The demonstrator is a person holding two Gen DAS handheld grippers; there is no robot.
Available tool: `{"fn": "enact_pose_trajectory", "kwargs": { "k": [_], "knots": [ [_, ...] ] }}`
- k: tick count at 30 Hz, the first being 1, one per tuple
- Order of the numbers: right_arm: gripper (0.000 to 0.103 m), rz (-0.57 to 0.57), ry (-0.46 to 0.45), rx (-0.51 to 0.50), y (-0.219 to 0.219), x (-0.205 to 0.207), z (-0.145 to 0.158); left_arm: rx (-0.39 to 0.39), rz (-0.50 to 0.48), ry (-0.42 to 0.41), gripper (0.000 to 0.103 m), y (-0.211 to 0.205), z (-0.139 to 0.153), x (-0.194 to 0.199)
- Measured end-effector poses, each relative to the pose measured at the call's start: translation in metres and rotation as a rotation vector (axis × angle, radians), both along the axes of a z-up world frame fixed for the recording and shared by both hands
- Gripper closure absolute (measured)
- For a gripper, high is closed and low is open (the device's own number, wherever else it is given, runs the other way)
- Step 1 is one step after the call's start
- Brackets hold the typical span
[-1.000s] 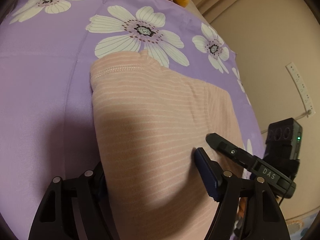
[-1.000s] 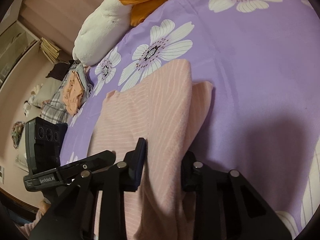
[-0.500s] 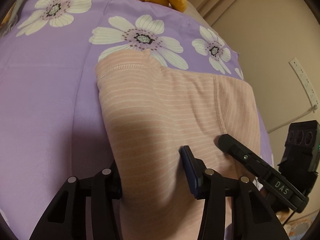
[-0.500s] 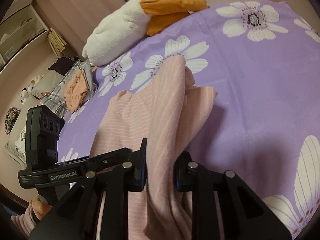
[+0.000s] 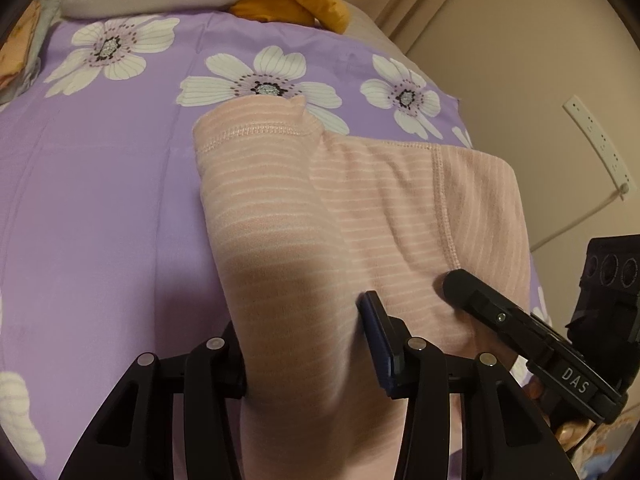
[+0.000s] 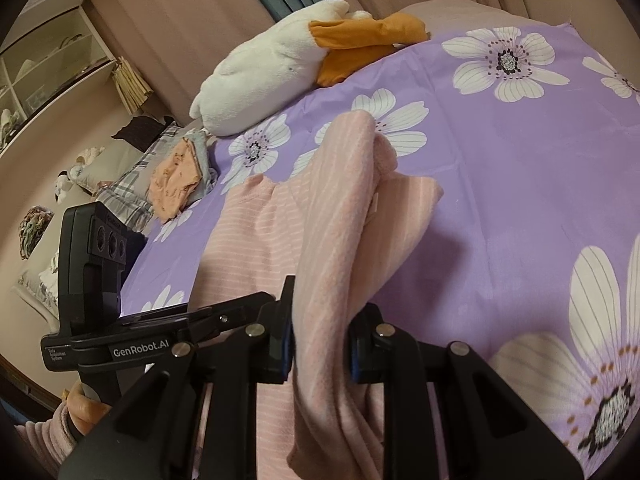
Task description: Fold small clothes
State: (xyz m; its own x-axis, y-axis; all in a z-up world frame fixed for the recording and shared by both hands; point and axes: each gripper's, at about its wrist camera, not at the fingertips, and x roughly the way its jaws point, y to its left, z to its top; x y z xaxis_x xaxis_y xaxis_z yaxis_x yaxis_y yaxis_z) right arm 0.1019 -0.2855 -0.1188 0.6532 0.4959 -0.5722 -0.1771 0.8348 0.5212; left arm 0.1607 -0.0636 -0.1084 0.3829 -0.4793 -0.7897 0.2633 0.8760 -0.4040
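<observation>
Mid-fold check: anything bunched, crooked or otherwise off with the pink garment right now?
The pink striped garment is uneven: its right side is bunched into a ridge in the right gripper, while the left gripper holds a smoother fold.

White letters "DAS" stand on the black plastic right gripper (image 5: 576, 376) at four o'clock in the left wrist view. "GenRobot.AI" stands on the black plastic left gripper (image 6: 140, 350) at eight o'clock in the right wrist view, beside tiny unreadable print.

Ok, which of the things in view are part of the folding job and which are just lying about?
Part of the job:
- pink striped garment, lifted at its near edge
- left gripper, clamped on it
- right gripper, clamped on it
- purple floral bedspread, the folding surface

Lying about:
- plush duck
- orange garment on a pile of clothes
- power strip
</observation>
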Motion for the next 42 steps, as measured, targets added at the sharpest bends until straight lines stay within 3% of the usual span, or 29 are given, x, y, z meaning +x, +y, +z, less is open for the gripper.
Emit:
{"fn": "enact_pose_trajectory", "kwargs": {
  "k": [23,42],
  "knots": [
    [0.082,0.106,-0.040,-0.007,0.046,-0.091,0.030,0.024,0.078,-0.019,0.057,0.039,0.031,-0.094],
    [0.082,0.185,-0.107,-0.037,0.073,-0.116,0.055,0.045,0.124,-0.103,0.057,0.067,0.056,-0.134]
  ]
}}
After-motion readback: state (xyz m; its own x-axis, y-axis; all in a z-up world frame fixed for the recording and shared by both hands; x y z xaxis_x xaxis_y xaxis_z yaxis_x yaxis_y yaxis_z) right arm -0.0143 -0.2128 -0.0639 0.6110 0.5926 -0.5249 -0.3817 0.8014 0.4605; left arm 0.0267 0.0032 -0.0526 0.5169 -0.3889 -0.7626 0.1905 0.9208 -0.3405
